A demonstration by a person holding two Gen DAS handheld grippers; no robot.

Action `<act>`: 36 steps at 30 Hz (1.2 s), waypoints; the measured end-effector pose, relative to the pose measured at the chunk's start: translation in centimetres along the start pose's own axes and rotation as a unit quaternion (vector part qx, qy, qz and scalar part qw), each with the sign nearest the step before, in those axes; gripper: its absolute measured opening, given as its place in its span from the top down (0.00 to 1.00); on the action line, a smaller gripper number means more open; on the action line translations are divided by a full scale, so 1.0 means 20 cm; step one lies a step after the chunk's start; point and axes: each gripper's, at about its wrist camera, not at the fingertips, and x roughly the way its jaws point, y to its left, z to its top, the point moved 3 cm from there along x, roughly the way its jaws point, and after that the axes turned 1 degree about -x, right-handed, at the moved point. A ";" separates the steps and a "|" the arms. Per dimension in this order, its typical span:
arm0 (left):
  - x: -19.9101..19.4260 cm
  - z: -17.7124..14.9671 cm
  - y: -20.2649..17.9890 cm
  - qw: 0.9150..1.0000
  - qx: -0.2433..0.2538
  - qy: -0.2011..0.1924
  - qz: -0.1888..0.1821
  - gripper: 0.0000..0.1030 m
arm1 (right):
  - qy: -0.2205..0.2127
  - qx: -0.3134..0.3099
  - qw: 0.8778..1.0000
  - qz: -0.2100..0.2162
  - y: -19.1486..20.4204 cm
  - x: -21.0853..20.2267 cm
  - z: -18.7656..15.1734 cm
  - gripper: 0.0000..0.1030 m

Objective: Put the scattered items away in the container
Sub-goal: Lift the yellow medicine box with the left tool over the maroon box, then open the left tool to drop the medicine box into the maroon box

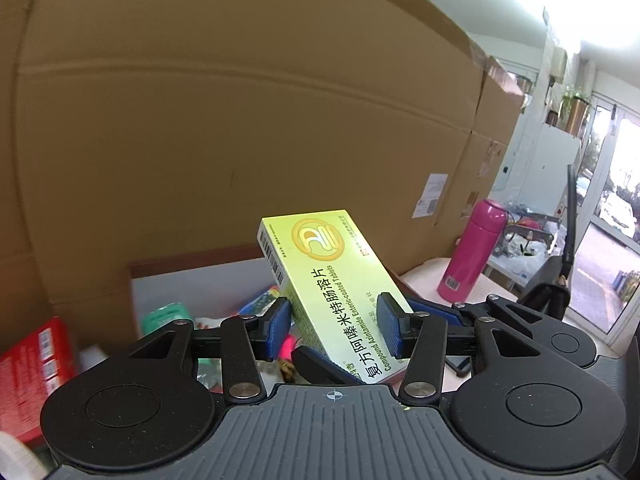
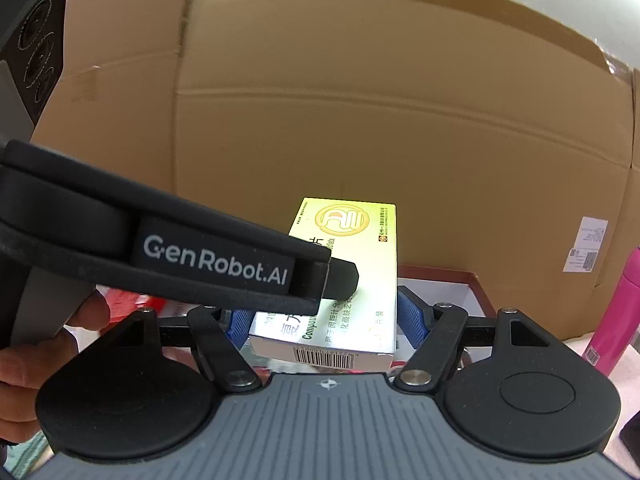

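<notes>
Yellow-green medicine box (image 1: 340, 300) pinched by both: left hand-held gripper (image 1: 334, 330) across its width, right hand-held gripper (image 2: 326, 326) across its sides. Raised above the red-rimmed container (image 1: 192, 266), before a cardboard wall (image 1: 240, 120).

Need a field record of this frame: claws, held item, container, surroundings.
left claw: shut on medicine box
right claw: shut on the same medicine box, pads at its side edges
medicine box: yellow-green, tilted, held in the air by both claws
container: red-brown rim, pale inside, several packets in it, below the box
behind: cardboard carton
side: pink bottle, upright
</notes>
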 end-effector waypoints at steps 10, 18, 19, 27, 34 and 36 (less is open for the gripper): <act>0.39 -0.02 0.11 0.998 -0.024 0.062 0.002 0.52 | 0.055 0.025 0.998 0.021 -0.18 0.32 -0.10 0.26; 0.53 -0.05 0.16 0.995 -0.034 0.090 0.011 0.52 | 0.083 0.035 0.995 0.034 -0.21 0.45 -0.16 0.26; 0.54 -0.05 0.17 0.995 -0.037 0.092 0.011 0.49 | 0.085 0.037 0.995 0.034 -0.21 0.46 -0.16 0.26; 0.53 -0.05 0.20 0.995 -0.052 0.076 0.034 0.08 | 0.079 0.016 0.996 0.024 -0.17 0.47 -0.18 0.09; 0.39 -0.09 0.15 0.997 -0.043 0.044 0.049 0.02 | 0.050 0.024 0.998 0.003 -0.13 0.38 -0.19 0.02; 0.38 -0.12 0.13 0.997 -0.038 0.050 0.053 0.03 | 0.039 0.038 0.999 0.000 -0.12 0.34 -0.19 0.01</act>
